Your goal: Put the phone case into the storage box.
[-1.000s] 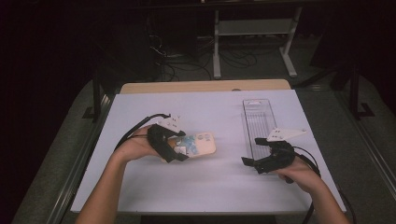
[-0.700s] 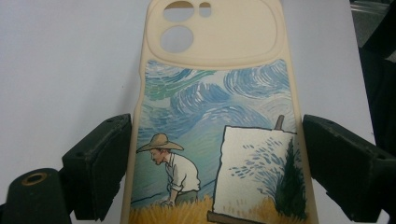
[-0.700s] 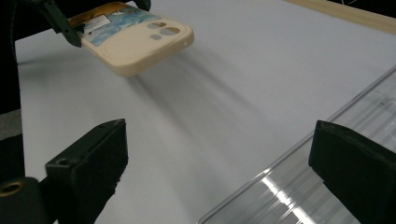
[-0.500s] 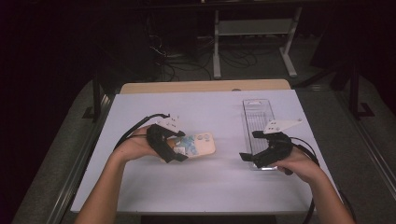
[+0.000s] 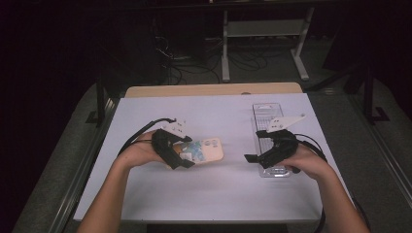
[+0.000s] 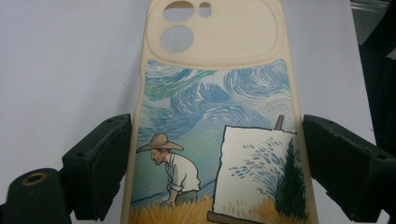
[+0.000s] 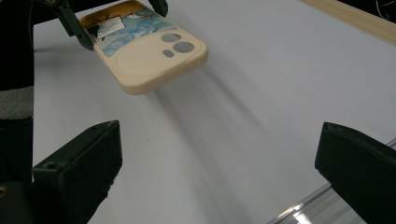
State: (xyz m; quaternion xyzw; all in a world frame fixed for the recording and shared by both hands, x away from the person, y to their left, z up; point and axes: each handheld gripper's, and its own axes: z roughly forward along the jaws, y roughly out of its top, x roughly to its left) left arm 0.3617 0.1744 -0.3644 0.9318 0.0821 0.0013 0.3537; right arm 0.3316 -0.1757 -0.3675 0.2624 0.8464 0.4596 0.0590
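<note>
Left claw (image 6: 219, 154) is clamped across the width of the phone case (image 6: 219, 116): in the left gripper view both pads sit against the long side edges at the painted lower half. The right gripper view shows the case lifted off the bench (image 5: 214, 194), camera-cutout end tilted up and sticking out free, shadow on the sheet beneath.

Handling, my read: light, thin-walled, flexible shell, probably soft plastic or silicone. It bows if squeezed hard across the width, so keep the clamp modest. The matte cream rim looks grippy enough; the printed face is smoother. Not fragile, but an empty shell twists easily when held at one end. Best second hold: the free camera end, on the thick raised border around the cutouts, or across the side edges there, away from the left pads.

Right claw (image 5: 255, 158) has its jaws wide apart with nothing between them, held above the bench just beside the clear tray (image 5: 269, 145) and pointing toward the case. The gap between the two claws is bare white sheet, so a straight approach has room.

Edges: the near bench edge runs close under both forearms. The tray's long wall is right next to the right hand and its cable loops there, a snag risk on a wide swing. Farther off, the bench's wooden far strip is well apart from the work. Beyond it there is dark floor with a frame (image 5: 262, 39) and cables.
</note>
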